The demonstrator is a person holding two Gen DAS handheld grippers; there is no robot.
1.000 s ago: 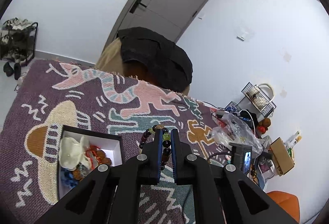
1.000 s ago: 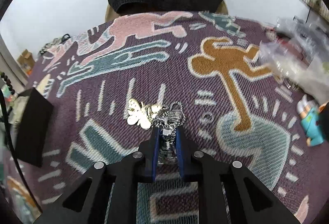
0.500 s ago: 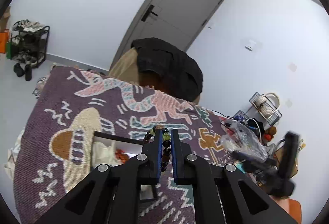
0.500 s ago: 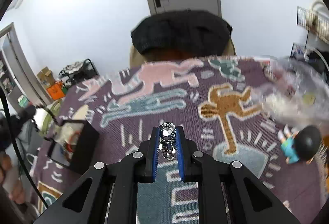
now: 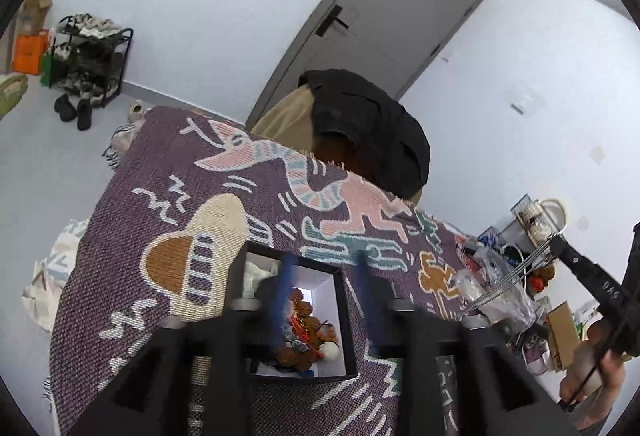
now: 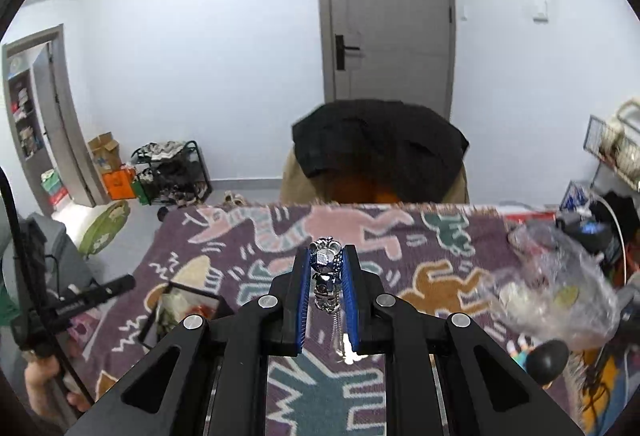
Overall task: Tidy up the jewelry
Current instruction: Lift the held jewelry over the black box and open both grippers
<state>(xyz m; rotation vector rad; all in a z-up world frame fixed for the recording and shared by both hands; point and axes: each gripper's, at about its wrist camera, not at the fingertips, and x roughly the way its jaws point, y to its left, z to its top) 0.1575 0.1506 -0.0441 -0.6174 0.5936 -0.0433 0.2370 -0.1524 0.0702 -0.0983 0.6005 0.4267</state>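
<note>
Purple patterned blanket [image 6: 460, 236] underfoot: left gripper [image 5: 326, 300] spread wide above the open black box [image 5: 340, 316] at near left, right gripper [image 6: 326, 292] pinching the silver chain [image 6: 326, 276]; best carried left and released low over the box, dangling tail first.

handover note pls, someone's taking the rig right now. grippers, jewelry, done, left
Left gripper: jaws open, nothing between them, poised over the black box on the patterned cloth. Beaded pieces lie inside the box.
Right gripper: jaws shut on the silver chain piece, held above the cloth, with the box off to its left.
Done: some jewelry is in the box.
Left: probably carry the silver chain piece to the box and let it go there. These views show no other loose jewelry on the cloth; the clear plastic bag at the right edge may hold more, I cannot tell.
</note>
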